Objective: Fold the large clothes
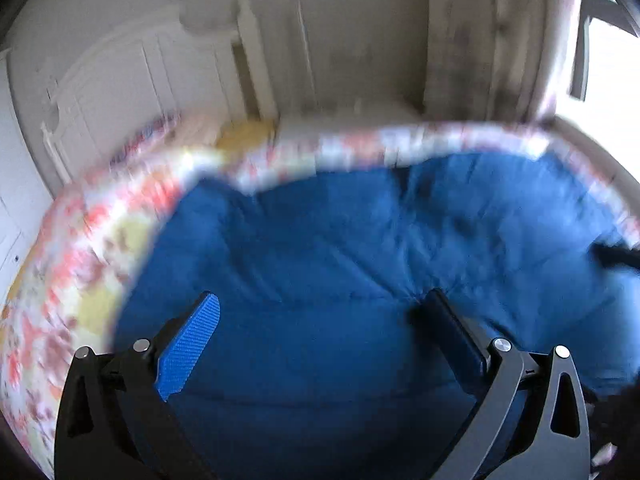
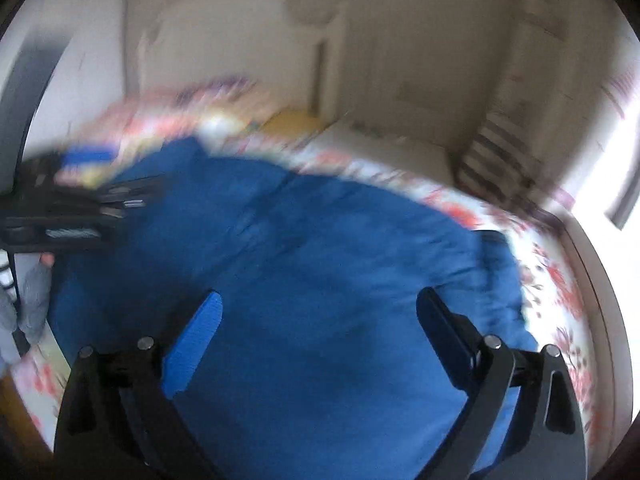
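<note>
A large blue garment [image 1: 320,232] lies spread flat on a bed with a floral sheet [image 1: 80,240]. My left gripper [image 1: 322,296] hovers above the garment's near part, jaws wide apart and nothing between them. In the right wrist view the same blue garment [image 2: 320,220] fills the middle, with the floral sheet [image 2: 560,280] showing past its right edge. My right gripper [image 2: 320,294] is also open and empty over the cloth. The left gripper's dark body [image 2: 60,200] shows blurred at the left of that view. Both views are smeared by motion.
A white headboard [image 1: 120,80] and a pale wall stand behind the bed. A yellow pillow [image 2: 288,120] lies at the bed's far end. A bright window [image 1: 612,68] is at the right. A striped object [image 2: 488,152] leans in the far corner. A grey-clad limb [image 2: 36,296] is at the left.
</note>
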